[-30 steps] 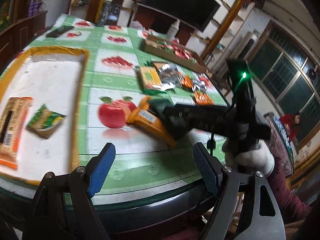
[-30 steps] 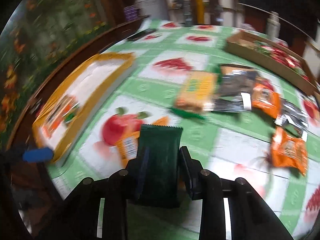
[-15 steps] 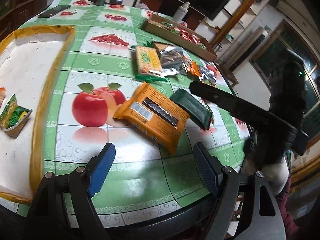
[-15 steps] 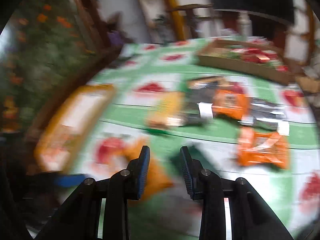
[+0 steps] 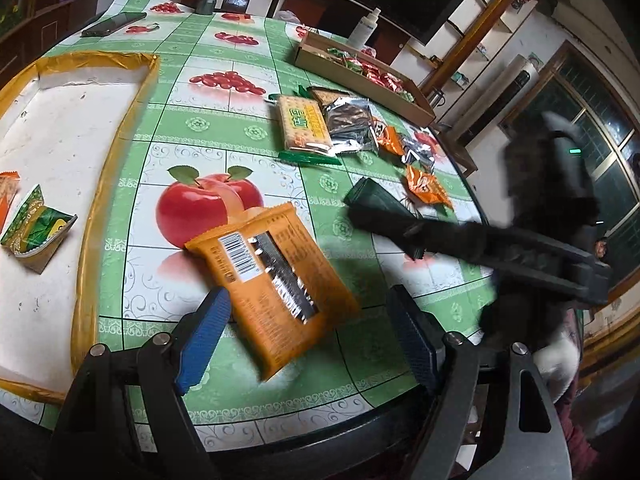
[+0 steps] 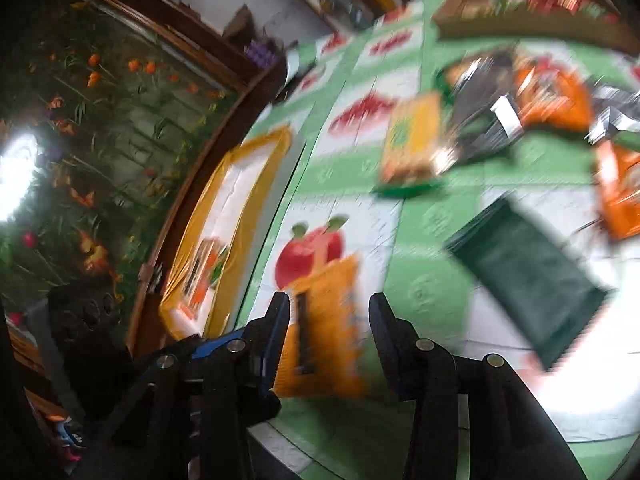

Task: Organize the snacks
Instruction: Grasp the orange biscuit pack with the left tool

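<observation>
My left gripper (image 5: 308, 294) stands open just above the table, its blue pads on either side of the near end of an orange snack packet (image 5: 276, 280) without touching it. A dark green packet (image 5: 372, 200) lies flat on the tablecloth further right. In the left wrist view my right gripper (image 5: 400, 228) reaches in from the right, over that green packet's near end. In the blurred right wrist view the right gripper (image 6: 328, 308) has its jaws opening and grips nothing. The orange packet (image 6: 324, 328) lies below the gap and the dark green packet (image 6: 528, 276) off to the right.
A white tray with a yellow rim (image 5: 116, 152) at the left holds a green packet (image 5: 36, 224). Several snacks, among them a cracker pack (image 5: 304, 124) and orange packs (image 5: 426, 184), lie mid-table. A cardboard box (image 5: 360, 76) of snacks stands behind. The table's edge is close below.
My right gripper has let go of the dark green packet, which now lies on the table, and has swung left with wider jaws. The left gripper has come nearer the orange packet.
</observation>
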Action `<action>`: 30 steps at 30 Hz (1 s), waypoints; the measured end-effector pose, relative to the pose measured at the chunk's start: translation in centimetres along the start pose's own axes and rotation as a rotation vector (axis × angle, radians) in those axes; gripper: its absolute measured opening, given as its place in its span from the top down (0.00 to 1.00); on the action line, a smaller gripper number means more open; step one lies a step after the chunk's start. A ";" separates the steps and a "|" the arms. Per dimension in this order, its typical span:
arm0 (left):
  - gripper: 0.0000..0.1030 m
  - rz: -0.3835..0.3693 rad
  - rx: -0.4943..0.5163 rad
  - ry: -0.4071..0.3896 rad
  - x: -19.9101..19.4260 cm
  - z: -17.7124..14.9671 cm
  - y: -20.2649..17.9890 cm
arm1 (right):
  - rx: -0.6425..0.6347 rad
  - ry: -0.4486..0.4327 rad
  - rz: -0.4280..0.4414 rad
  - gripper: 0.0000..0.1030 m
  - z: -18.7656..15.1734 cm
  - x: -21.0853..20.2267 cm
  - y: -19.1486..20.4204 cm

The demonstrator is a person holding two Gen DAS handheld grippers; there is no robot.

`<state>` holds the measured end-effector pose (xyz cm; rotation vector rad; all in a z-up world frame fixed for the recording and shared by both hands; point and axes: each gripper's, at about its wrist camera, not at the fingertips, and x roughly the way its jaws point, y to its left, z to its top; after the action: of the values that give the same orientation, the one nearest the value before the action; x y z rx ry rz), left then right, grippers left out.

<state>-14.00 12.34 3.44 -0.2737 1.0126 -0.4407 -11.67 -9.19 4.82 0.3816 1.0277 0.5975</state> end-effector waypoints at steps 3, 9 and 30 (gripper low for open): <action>0.22 0.037 0.006 0.004 0.4 0.1 0.0 | -0.080 -0.100 -0.154 0.39 0.5 -2.3 -0.3; 0.20 0.136 0.041 0.063 2.9 0.7 -0.4 | -0.151 -0.148 -0.342 0.26 1.3 -3.9 -2.3; 0.33 0.186 0.223 0.017 3.0 1.0 -1.0 | -0.346 0.091 -0.482 0.56 0.1 1.8 -0.8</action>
<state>-12.03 10.01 2.05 0.0243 0.9855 -0.3831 -10.66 -8.67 3.27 -0.1984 1.0335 0.3468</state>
